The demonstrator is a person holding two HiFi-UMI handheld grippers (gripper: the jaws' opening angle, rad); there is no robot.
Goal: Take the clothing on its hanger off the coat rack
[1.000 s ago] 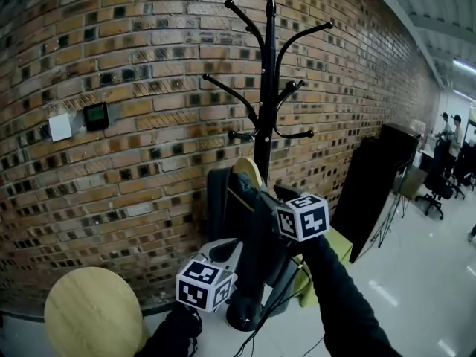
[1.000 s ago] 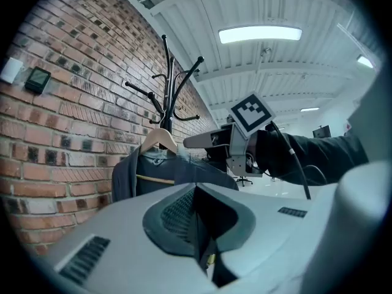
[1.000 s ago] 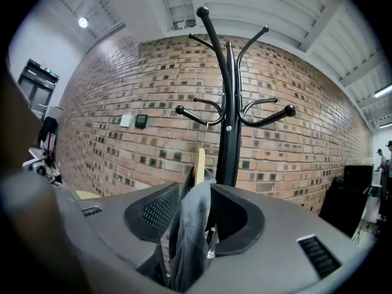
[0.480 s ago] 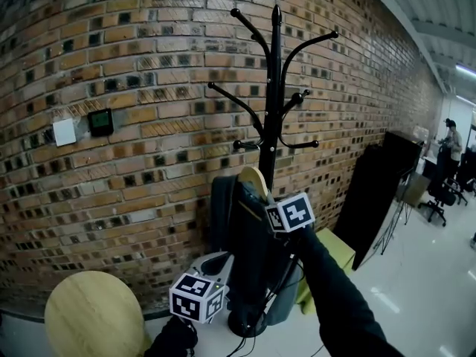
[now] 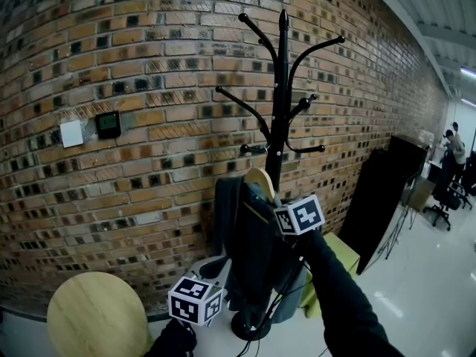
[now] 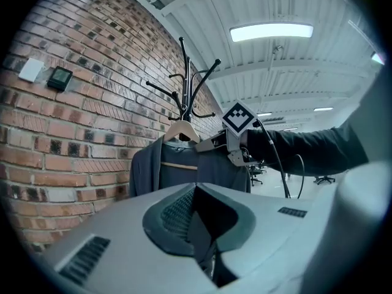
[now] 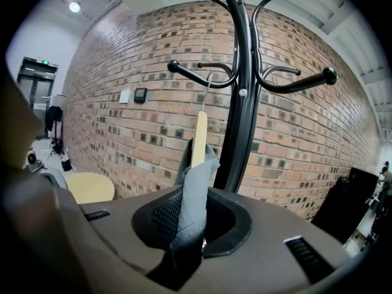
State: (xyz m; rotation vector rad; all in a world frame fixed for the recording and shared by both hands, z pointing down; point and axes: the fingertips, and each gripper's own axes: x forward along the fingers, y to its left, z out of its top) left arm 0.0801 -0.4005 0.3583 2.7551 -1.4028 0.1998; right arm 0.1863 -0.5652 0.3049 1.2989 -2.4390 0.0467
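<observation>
R gripper (image 7: 193, 228) closing on garment (image 7: 195, 188), hanger (image 7: 199, 136) on rack (image 7: 245, 103)

Top of the coat rack (image 7: 247, 109) was cut off in the right gripper view, lower pole hidden behind the clothing (image 5: 245, 248)

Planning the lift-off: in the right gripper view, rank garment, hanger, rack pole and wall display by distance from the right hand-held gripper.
1. Garment: between the jaws of the right hand-held gripper, which have just been closing.
2. Hanger: just above.
3. Rack pole: behind, right.
4. Wall display: farthest, on the bricks, left.
</observation>
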